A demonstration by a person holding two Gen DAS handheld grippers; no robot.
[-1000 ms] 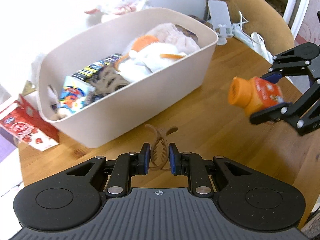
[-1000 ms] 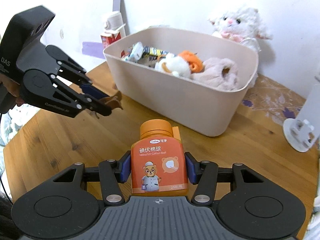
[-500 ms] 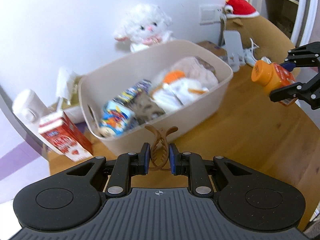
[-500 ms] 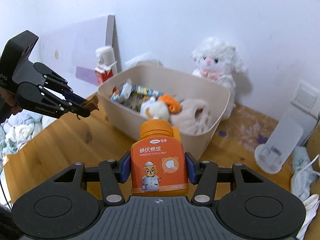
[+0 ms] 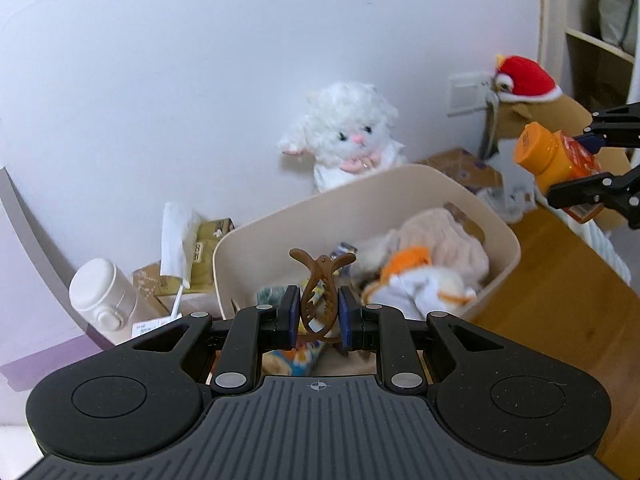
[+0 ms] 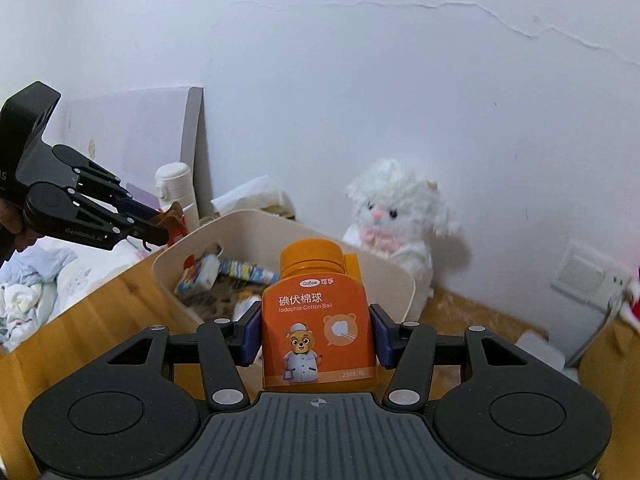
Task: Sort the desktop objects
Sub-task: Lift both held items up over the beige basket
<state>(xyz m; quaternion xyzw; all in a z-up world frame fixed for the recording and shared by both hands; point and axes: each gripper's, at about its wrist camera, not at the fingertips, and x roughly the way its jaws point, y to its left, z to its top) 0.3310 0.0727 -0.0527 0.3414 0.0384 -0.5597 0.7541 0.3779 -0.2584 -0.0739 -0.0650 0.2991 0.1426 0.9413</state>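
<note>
Now: L gripper (image 5: 319,312) clamps hair clip (image 5: 319,294) — R gripper (image 6: 319,338) grips orange bottle (image 6: 319,320).

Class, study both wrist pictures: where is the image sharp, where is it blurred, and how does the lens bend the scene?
Left wrist view: the brown hair clip between the left gripper's pads is sharp, while the toys in the beige bin look smeared; dark corners mark the fisheye. Right wrist view: the orange bottle label in the right gripper reads crisply; the table edge curves, and light is soft, without glare.
</note>
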